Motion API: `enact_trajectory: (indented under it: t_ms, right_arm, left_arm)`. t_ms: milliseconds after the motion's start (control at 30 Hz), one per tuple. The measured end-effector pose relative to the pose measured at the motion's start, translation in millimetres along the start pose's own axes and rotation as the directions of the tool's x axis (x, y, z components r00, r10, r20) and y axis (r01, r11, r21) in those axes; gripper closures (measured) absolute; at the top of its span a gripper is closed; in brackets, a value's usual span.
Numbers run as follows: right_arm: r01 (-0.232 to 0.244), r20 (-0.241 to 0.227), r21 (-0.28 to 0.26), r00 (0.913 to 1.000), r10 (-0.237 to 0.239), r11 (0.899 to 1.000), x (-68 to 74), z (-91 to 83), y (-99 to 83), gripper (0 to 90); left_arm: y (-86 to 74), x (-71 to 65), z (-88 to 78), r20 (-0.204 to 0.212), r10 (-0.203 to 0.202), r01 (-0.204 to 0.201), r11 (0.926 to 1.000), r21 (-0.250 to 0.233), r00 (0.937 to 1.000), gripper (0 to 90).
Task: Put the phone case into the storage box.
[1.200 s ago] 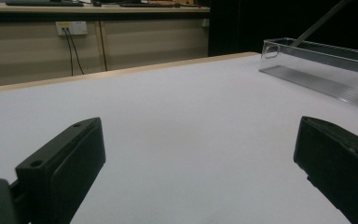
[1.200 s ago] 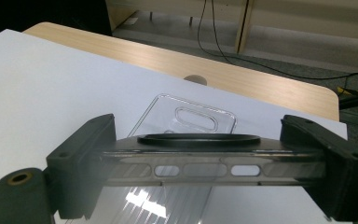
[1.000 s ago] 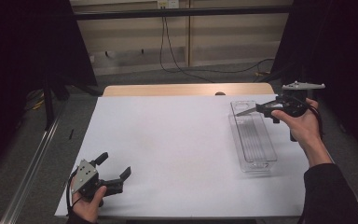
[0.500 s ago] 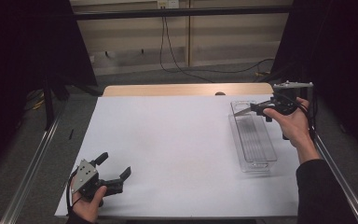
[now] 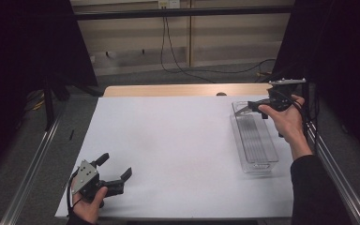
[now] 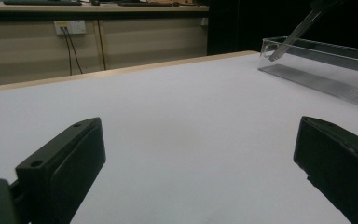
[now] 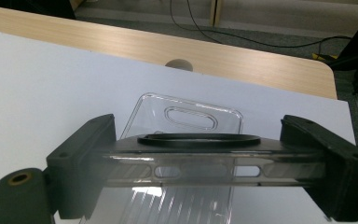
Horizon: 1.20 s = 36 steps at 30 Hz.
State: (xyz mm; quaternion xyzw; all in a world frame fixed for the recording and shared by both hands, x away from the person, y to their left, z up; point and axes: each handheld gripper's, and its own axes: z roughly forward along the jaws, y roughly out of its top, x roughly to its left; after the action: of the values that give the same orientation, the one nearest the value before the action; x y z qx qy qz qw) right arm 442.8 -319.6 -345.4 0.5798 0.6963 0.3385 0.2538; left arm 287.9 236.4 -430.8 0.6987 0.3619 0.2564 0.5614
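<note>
Now | right claw (image 5: 255, 107) raised over clear tray (image 5: 262, 161), clamping phone case (image 7: 191, 168) | left claw (image 5: 115, 169) low on table (image 5: 178, 140), wide open, empty

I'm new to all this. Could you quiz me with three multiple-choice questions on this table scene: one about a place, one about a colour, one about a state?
1. Where on the table does the clear tray lie?
A. near left corner
B. right side
C. middle

2. The right hand-held gripper holds a phone case. What colour is the ring on it?
A. black
B. red
C. white

3. How is the left hand-held gripper?
A. shut on the phone case
B. open, holding nothing
C. shut on the tray

Answers:
1. B, the high view shows it along the right edge.
2. A, the ring is dark against the see-through case.
3. B, its jaws stand wide apart over bare white tabletop.
</note>
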Motion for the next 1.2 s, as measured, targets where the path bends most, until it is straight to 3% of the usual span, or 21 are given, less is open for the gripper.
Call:
enact_trajectory:
  t_ms: [500,933,1200]
  right_arm:
    - [-0.001,0.041,0.018,0.9991,0.001,1.0,8.2,13.5,-2.4,11.5]
    - [-0.052,0.07,-0.006,0.9962,0.052,0.999,10.1,21.0,1.8,11.5]
    - [-0.05,0.113,-0.007,0.9923,0.051,0.999,16.9,27.0,8.4,11.5]
  left_arm:
    - [-0.3,0.0,0.8,0.003,-0.006,0.006,1.0,0.003,1.0,2.0]
    - [-0.3,-0.2,2.1,0.009,-0.005,0.005,1.0,0.008,0.9999,2.0]
    - [-0.2,-0.6,2.4,0.016,-0.001,0.001,0.9999,0.01,0.9999,2.2]
